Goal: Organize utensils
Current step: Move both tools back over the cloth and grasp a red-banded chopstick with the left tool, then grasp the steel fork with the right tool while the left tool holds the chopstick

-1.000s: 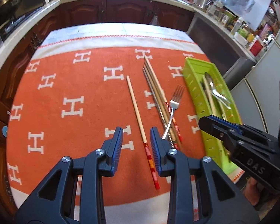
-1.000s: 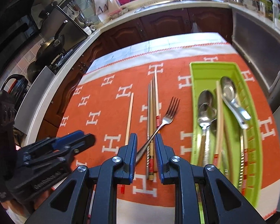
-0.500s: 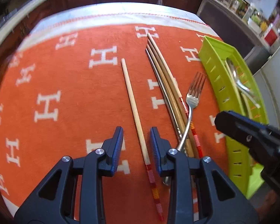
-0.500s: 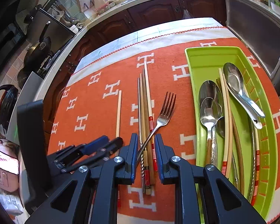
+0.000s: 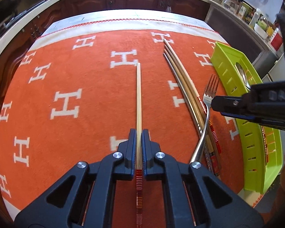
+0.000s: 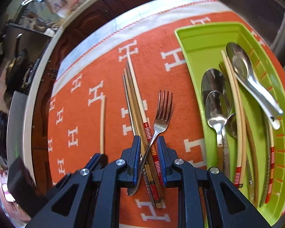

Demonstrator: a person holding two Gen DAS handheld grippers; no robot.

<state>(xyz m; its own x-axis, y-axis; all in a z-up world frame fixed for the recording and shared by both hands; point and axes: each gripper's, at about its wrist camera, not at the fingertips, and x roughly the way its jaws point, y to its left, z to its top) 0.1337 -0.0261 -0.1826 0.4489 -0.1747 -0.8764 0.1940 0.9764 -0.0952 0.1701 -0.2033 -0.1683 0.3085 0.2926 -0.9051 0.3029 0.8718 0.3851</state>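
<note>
On the orange cloth [image 5: 70, 79], the left gripper [image 5: 139, 148] has just clamped the lone chopstick [image 5: 138, 95], ready for the green tray [image 5: 256, 152]. The right gripper [image 6: 147, 157] straddles the fork [image 6: 162, 112], jaws apart, not yet gripping.

Orange H-patterned cloth [image 5: 66, 125] over, apparently, a table; atop it chopsticks [image 5: 182, 87], fork [image 6: 162, 117], green tray [image 6: 191, 43].

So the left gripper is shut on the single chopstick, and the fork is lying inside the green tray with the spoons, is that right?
Not quite. The left gripper is shut on the single chopstick, but the fork lies on the orange cloth, across the bundle of chopsticks, beside the green tray. The right wrist view shows it.
</note>
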